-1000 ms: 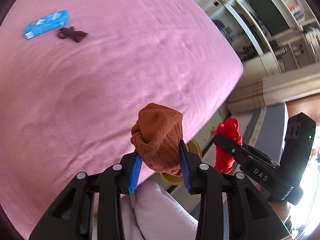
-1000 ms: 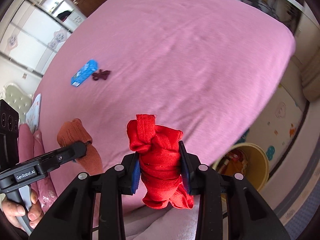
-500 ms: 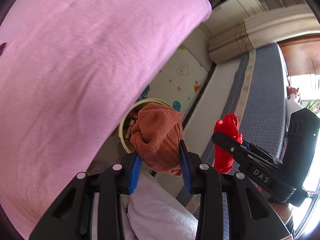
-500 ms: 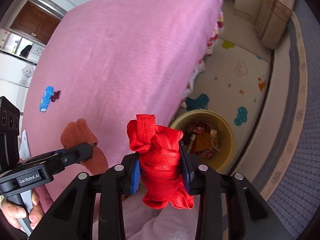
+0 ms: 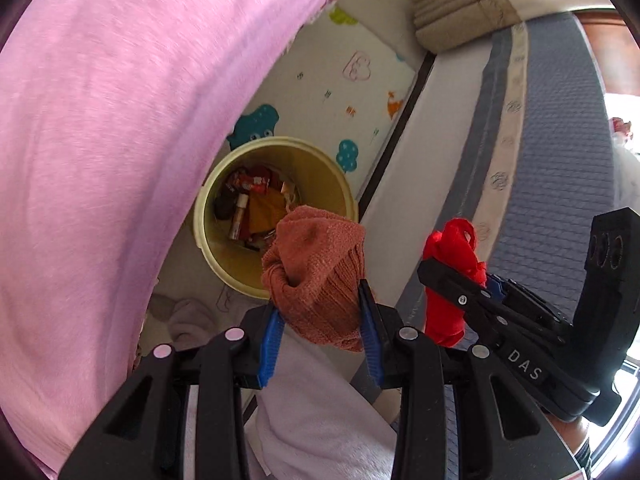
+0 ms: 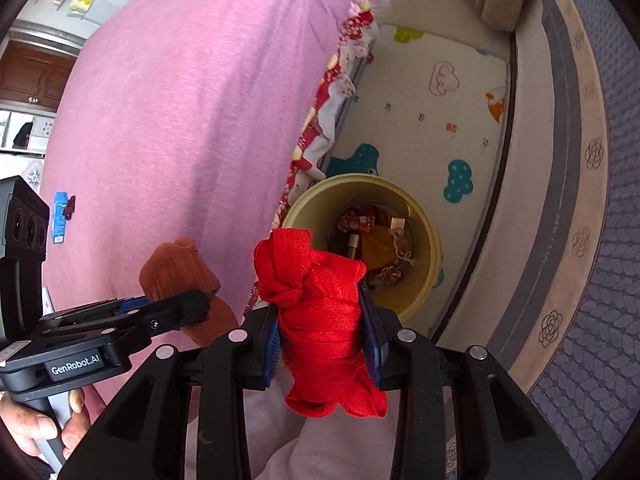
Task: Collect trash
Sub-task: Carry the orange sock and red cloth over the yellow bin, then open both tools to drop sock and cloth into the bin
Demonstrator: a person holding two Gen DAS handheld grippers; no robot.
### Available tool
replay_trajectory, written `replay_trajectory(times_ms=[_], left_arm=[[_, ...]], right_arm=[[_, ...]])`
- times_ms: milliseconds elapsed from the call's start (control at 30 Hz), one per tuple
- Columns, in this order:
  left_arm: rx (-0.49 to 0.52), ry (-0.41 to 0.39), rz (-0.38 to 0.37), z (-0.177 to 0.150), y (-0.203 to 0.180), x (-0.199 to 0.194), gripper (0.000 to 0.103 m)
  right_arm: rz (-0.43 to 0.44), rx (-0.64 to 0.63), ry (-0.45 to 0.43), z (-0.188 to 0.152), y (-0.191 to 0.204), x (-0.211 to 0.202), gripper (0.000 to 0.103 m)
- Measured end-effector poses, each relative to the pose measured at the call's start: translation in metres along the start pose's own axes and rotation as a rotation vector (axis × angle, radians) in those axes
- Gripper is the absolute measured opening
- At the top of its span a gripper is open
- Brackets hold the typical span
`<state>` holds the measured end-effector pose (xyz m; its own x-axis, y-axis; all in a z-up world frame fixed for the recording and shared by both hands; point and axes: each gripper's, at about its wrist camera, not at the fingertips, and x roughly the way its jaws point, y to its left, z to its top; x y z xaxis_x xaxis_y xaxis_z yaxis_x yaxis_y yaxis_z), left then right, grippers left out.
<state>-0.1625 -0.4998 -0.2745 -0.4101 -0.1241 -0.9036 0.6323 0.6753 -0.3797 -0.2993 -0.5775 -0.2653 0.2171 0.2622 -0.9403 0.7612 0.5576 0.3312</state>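
My left gripper [image 5: 320, 320] is shut on a rust-brown knitted sock [image 5: 316, 272] and holds it in the air above the near rim of a yellow trash bin [image 5: 224, 264] on the floor. The sock also shows in the right wrist view [image 6: 176, 268]. My right gripper [image 6: 322, 340] is shut on a knotted red cloth [image 6: 320, 312], held above and just left of the same bin [image 6: 434, 264]. The red cloth shows in the left wrist view [image 5: 452, 268] to the right of the sock. The bin holds wrappers and other trash.
A pink bed [image 5: 100, 140] fills the left side, its edge beside the bin. A blue packet [image 6: 60, 216] and a small dark scrap [image 6: 71, 206] lie on the bed [image 6: 180, 100]. A patterned play mat [image 6: 440, 120] and grey carpet [image 6: 608, 200] cover the floor.
Both grippers swung away from the bed top toward the floor, carrying their cloths. The bin moved from the frame edge to directly in front of both grippers.
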Motion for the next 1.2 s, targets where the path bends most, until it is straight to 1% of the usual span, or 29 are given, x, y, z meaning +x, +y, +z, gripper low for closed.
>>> replay_trajectory(times_ms=[133,267,467,633,800,1033,1200], left_arm=[[0.01,0.042,0.025,0.01,0.003,0.029,0.035],[0.017,0.07,0.041,0.017,0.004,0.054,0.035],[0.024,0.106,0.043,0.026,0.006,0.079,0.035],[0.023,0.122,0.048,0.031,0.009,0.09,0.035],[0.025,0.132,0.046,0.035,0.011,0.097,0.035],[0.033,0.134,0.041,0.037,0.011,0.096,0.035],[0.053,0.143,0.047,0.037,0.012,0.096,0.039]], right_arm=[[0.006,0.045,0.025,0.002,-0.019,0.023,0.033],[0.006,0.063,0.042,0.004,-0.032,0.039,0.033],[0.01,0.071,0.063,0.007,-0.044,0.058,0.034],[0.009,0.083,0.081,0.009,-0.051,0.07,0.034],[0.005,0.08,0.087,0.011,-0.05,0.074,0.034],[0.0,0.072,0.091,0.014,-0.048,0.076,0.034],[-0.014,0.068,0.081,0.014,-0.045,0.074,0.039]])
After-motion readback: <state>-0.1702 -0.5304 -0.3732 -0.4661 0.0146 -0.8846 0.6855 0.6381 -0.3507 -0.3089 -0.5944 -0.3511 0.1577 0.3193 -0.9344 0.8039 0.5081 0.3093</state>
